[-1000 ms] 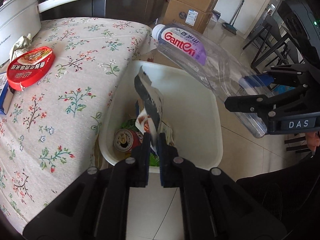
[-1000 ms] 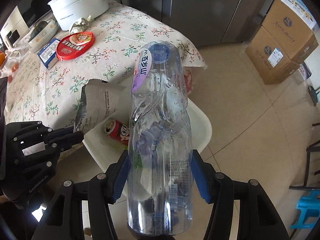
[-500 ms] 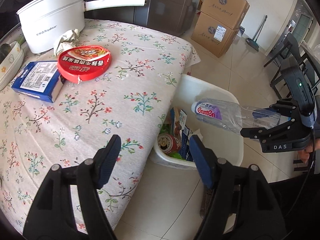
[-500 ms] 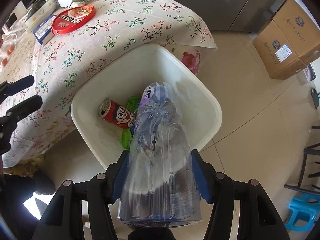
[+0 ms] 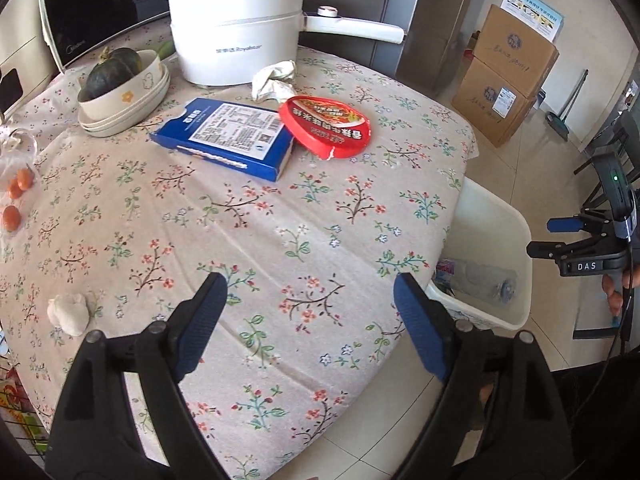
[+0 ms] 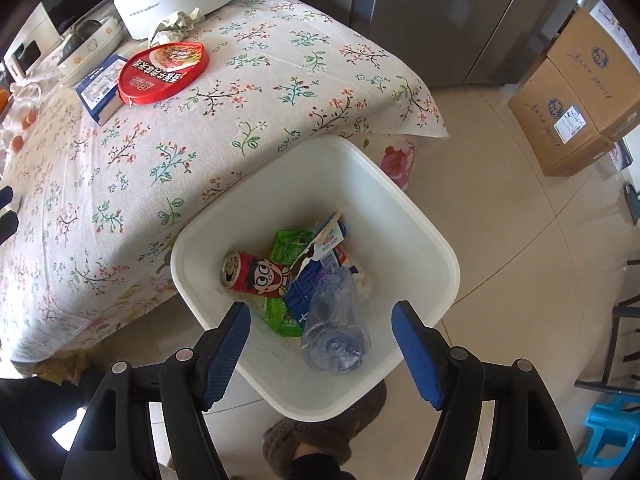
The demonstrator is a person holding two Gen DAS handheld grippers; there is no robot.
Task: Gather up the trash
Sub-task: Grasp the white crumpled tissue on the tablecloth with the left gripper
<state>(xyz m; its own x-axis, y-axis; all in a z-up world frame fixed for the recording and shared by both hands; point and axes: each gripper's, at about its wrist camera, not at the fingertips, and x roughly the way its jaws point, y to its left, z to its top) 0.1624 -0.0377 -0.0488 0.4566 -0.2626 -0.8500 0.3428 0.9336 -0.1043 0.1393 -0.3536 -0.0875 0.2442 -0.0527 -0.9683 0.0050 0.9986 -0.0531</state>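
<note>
Plastic, cloth and card, mostly matt from where I sit.
I see a smooth white plastic bin [image 6: 416,216], a clear crinkled plastic bottle [image 6: 338,320], a glossy metal can [image 6: 256,272], matt floral cloth [image 5: 280,240], 2 cardboard boxes [image 5: 508,80] upper right.

- The left gripper [image 5: 306,320] is pointed steeply downward, its jaws opening with nothing between them.
- The right gripper [image 6: 320,344] is aimed almost straight down, jaws opening and empty; it is seen at 3 o'clock in the left wrist view.
</note>
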